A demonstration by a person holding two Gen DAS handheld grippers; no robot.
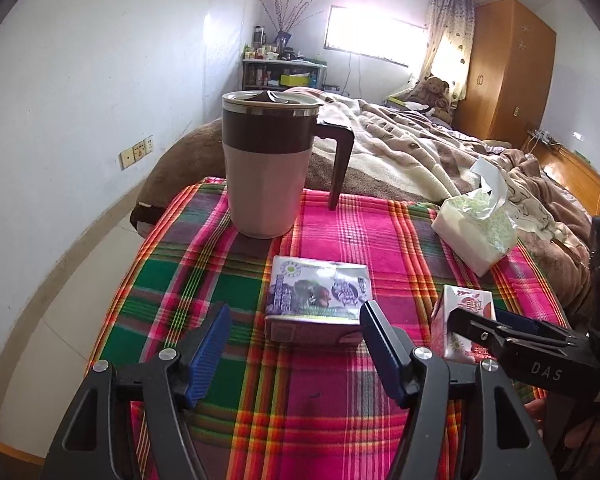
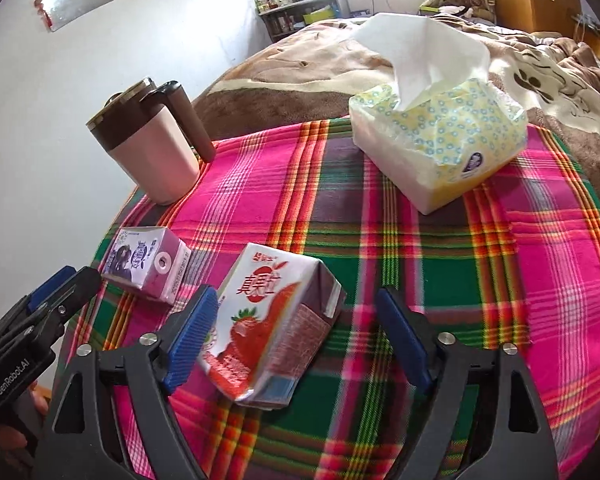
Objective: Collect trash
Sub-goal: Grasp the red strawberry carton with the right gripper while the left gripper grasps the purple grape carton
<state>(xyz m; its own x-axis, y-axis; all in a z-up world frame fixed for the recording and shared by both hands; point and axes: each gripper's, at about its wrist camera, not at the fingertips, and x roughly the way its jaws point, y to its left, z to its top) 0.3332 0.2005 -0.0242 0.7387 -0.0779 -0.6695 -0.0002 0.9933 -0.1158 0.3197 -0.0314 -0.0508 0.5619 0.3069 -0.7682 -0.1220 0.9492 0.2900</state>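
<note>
Straddling the red-and-white strawberry drink carton [image 2: 274, 328] at lower centre of the right wrist view, the right gripper [image 2: 296, 340] is spread wide, one pad touching. Left gripper [image 1: 296, 352] is also apart, short of the purple milk carton [image 1: 316, 300] mid-frame. Both cartons look light, crushable; best pinched across the flat broad faces.

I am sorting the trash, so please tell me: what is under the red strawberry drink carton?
The red strawberry drink carton lies directly on the pink-and-green plaid cloth. What that cloth covers cannot be seen.
</note>
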